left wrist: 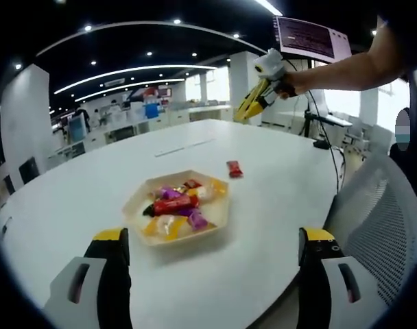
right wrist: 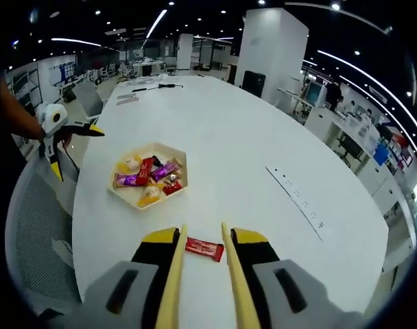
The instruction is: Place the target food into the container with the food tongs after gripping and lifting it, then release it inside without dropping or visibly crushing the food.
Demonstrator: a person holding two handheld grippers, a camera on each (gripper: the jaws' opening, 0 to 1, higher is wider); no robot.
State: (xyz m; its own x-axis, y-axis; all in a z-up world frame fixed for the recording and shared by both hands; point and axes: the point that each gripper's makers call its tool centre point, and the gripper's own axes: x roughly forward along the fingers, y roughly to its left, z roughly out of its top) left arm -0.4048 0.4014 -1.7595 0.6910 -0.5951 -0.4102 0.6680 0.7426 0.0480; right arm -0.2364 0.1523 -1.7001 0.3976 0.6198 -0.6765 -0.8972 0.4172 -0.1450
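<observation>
- In the right gripper view, our right gripper (right wrist: 201, 274) holds yellow tongs (right wrist: 173, 288) with the arms apart; the red bar (right wrist: 204, 249) lies on the table (right wrist: 263, 137) between their tips, not pinched.
- Just beyond it, the hexagonal tray (right wrist: 148, 175) of wrapped sweets sits near the table's chair-side edge.
- Bare tabletop runs far past the tray; a mesh chair (right wrist: 37, 219) stands against that edge.
- In the left gripper view, our left gripper (left wrist: 212, 274) is spread wide above the near edge, holding nothing.
- That view shows the tray (left wrist: 179, 205) nearest us, the bar (left wrist: 234, 168) behind it, and the right gripper (left wrist: 263, 86) raised above the table.
</observation>
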